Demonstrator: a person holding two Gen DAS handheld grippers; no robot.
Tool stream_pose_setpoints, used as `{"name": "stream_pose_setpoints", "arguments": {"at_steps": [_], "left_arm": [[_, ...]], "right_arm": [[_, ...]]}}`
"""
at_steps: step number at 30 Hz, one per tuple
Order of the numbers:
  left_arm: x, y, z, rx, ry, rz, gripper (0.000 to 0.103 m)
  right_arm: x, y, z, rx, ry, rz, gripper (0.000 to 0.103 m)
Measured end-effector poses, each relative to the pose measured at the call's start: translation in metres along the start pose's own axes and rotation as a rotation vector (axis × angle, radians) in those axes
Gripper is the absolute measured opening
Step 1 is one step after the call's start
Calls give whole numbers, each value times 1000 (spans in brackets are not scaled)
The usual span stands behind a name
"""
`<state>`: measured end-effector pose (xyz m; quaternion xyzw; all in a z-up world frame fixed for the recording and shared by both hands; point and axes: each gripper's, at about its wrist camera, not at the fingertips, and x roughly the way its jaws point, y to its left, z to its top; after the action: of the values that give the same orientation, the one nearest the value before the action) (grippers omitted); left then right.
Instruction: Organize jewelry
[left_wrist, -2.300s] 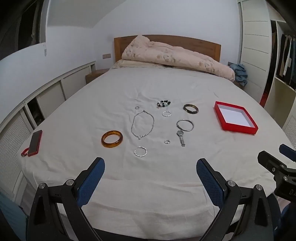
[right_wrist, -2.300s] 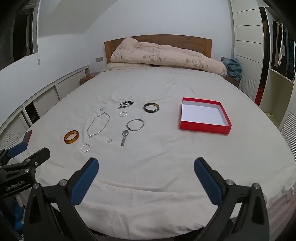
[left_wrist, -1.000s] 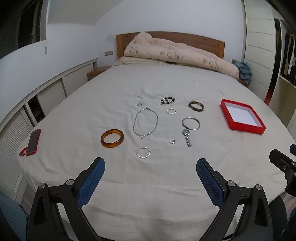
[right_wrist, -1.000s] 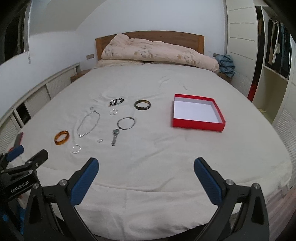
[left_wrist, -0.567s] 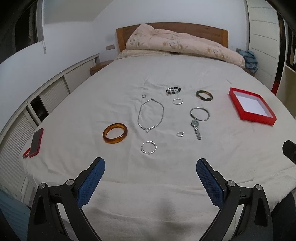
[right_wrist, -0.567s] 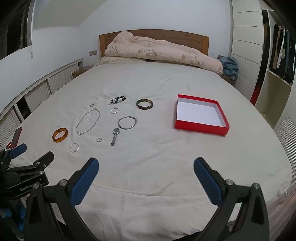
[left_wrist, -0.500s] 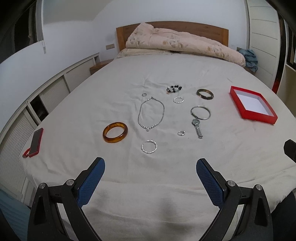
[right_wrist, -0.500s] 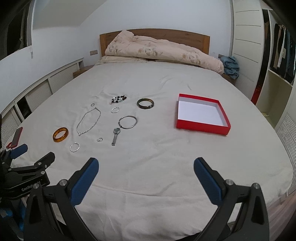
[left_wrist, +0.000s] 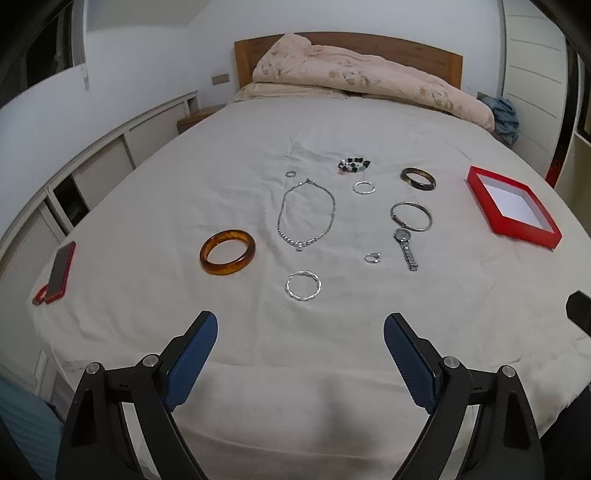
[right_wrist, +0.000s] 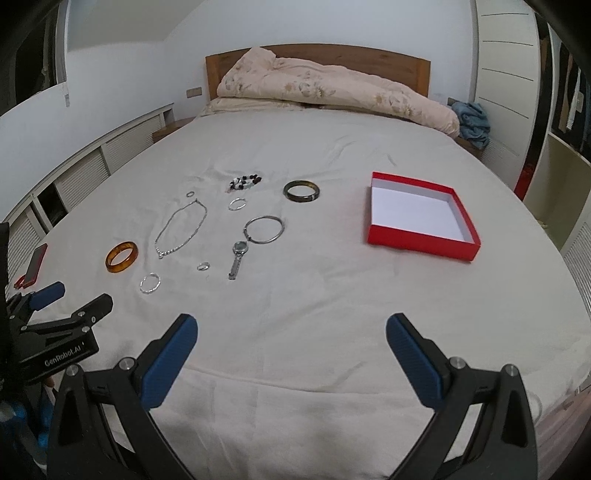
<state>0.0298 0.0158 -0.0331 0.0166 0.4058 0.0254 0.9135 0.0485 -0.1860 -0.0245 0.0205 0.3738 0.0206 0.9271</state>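
Jewelry lies spread on the white bed: an amber bangle (left_wrist: 227, 252) (right_wrist: 122, 257), a silver necklace (left_wrist: 306, 215) (right_wrist: 180, 229), a twisted silver bracelet (left_wrist: 303, 285) (right_wrist: 150, 283), a small ring (left_wrist: 371, 257), a watch (left_wrist: 406, 248) (right_wrist: 237, 257), a thin silver bangle (left_wrist: 411, 216), a dark bangle (left_wrist: 418, 178) (right_wrist: 301, 191) and a bead bracelet (left_wrist: 353, 164). An empty red box (left_wrist: 513, 210) (right_wrist: 421, 219) sits to the right. My left gripper (left_wrist: 300, 334) is open and empty near the bed's front edge. My right gripper (right_wrist: 291, 338) is open and empty, short of the box.
A red-cased phone (left_wrist: 59, 271) lies at the bed's left edge. A rumpled duvet (left_wrist: 362, 81) is piled at the wooden headboard. Low white cabinets (left_wrist: 96, 173) run along the left wall. A wardrobe (right_wrist: 509, 74) stands at the right.
Both grippers have moved forward and tilted down toward the bed, so the jewelry looks closer. Both stay open. Nothing on the bed has moved.
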Motion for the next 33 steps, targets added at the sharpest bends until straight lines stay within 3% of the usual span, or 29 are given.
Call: {"name": "stream_pose_setpoints", "arguments": {"at_steps": [6, 11, 19, 24, 33], "left_arm": [[15, 19, 0, -46, 36, -35, 83], [38, 24, 4, -51, 71, -58, 77], [81, 23, 18, -38, 119, -69, 72], [111, 20, 19, -32, 181, -68, 63], [135, 23, 16, -41, 226, -70, 61]], "right_arm": [[19, 5, -2, -16, 31, 66, 100], [38, 8, 1, -20, 53, 112, 90], [87, 12, 17, -15, 121, 206, 63], [117, 25, 24, -25, 148, 263, 59], [165, 57, 38, -67, 179, 393, 44]]}}
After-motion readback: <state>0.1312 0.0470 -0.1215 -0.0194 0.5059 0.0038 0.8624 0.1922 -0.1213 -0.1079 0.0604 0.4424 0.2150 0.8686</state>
